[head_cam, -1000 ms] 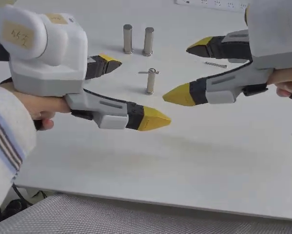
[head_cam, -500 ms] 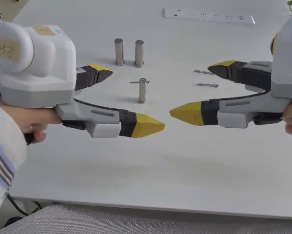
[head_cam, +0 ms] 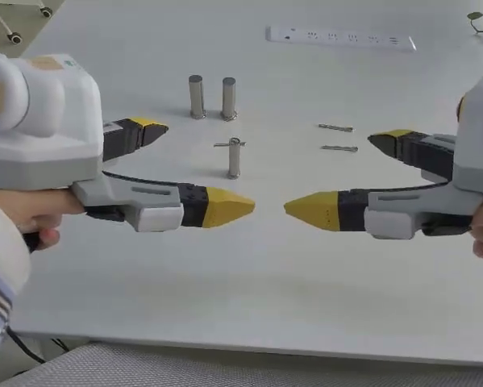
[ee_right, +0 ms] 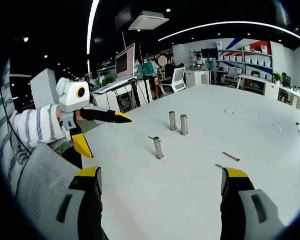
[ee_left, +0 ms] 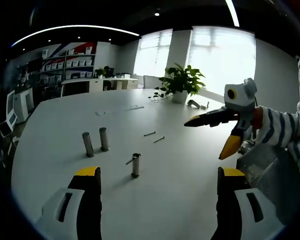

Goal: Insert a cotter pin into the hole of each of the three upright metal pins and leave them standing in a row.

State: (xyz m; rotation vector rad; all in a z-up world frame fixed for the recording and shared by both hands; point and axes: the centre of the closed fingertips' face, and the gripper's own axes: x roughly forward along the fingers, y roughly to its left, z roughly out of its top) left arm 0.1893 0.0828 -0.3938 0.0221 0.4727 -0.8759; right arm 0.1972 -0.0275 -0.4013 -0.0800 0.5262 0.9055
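Metal pins (head_cam: 229,98) first: three short grey steel cylinders, shiny and smooth-sided, all standing upright on the white table (head_cam: 241,274). The back pair (head_cam: 196,97) stands side by side, just beside each other but not touching. The third pin (head_cam: 235,161) stands alone, a bit nearer the person. It has a thin cotter pin (head_cam: 222,145) poked crosswise through it near the top, sticking out mostly to one side (looks like a tiny signpost tbh). Two loose cotter pins (head_cam: 335,127) (head_cam: 339,148) lie flat on the table off to the right, near each other and well apart from the uprights.

The left gripper (head_cam: 209,167) has its yellow-tipped jaws spread wide with nothing pinched, hovering just left of the lone pin. The right gripper (head_cam: 328,173) is the same deal, jaws wide apart and empty, over by the loose cotter pins. The two grippers face each other across the table. A white power strip (head_cam: 338,38) lies at the far side.
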